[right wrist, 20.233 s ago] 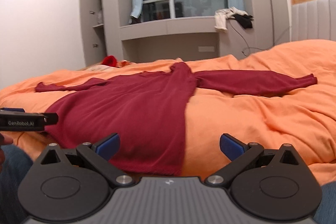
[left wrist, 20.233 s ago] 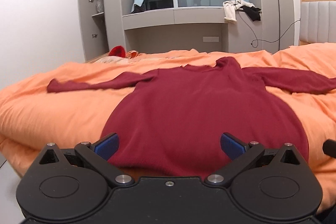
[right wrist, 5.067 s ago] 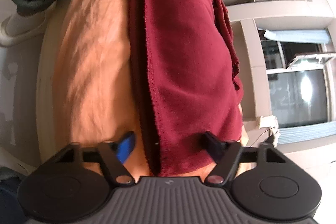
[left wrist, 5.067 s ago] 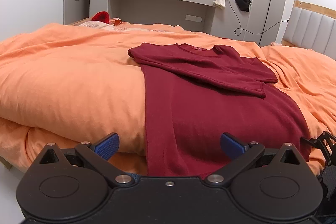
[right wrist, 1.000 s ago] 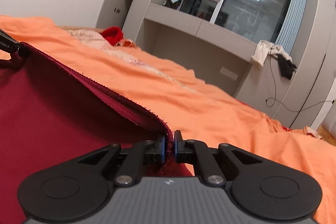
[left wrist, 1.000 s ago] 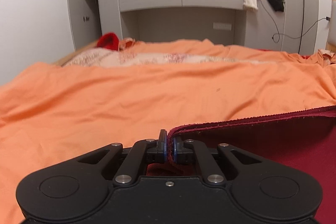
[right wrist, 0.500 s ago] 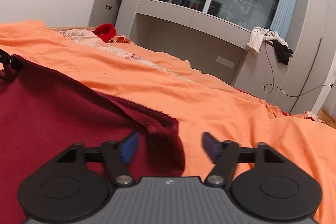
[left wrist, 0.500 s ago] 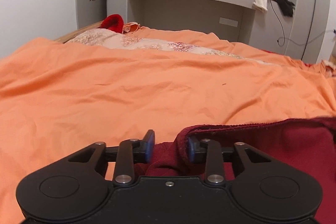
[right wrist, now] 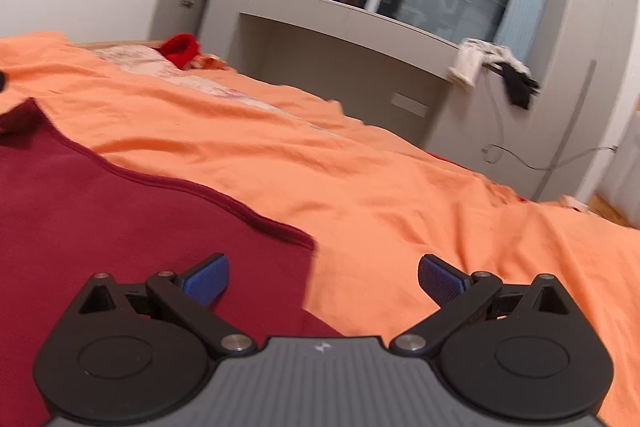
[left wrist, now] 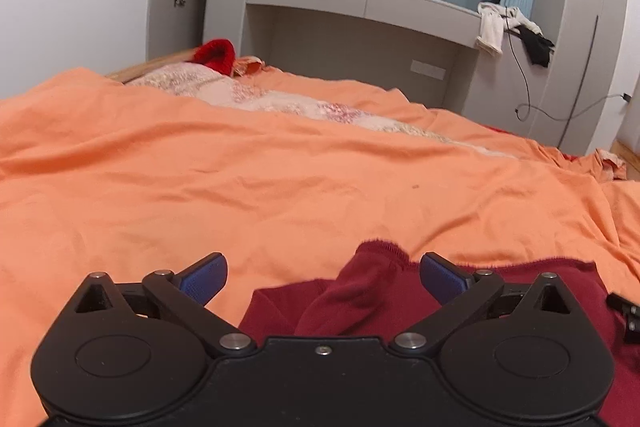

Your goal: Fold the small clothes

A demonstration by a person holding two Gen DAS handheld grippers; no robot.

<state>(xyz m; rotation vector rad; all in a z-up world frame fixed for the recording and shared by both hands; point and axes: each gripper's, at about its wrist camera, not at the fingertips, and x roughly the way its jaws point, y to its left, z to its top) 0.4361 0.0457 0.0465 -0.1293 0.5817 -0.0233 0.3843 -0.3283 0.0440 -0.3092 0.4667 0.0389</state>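
Basically both claws had just let go. Left claw (left wrist: 323,277) had just been opening and stood spread wide, blue pads (left wrist: 204,277) clear of the cloth; a bunched-up corner of the maroon sweater (left wrist: 360,291) still sat between them, humped but untouched. Right claw (right wrist: 323,277) likewise had just been opening, released, with the sweater's other far corner (right wrist: 280,227) lying flat under its left pad and bare orange duvet (right wrist: 380,187) under the right.

Why that layout: my read is each claw carried one corner of the hem so the edge would land straight and square, then dropped it at the same time. The hump at the left corner suggests the cloth hadn't settled there yet.

Position: the sweater lay on the bed at the near side, just under both claws, the rest of the duvet bare beyond it.

Orientation: its far edge ran crosswise from one claw to the other, so in this folded state the long axis looked side to side. Where the neck pointed, I couldn't tell; it was hidden.
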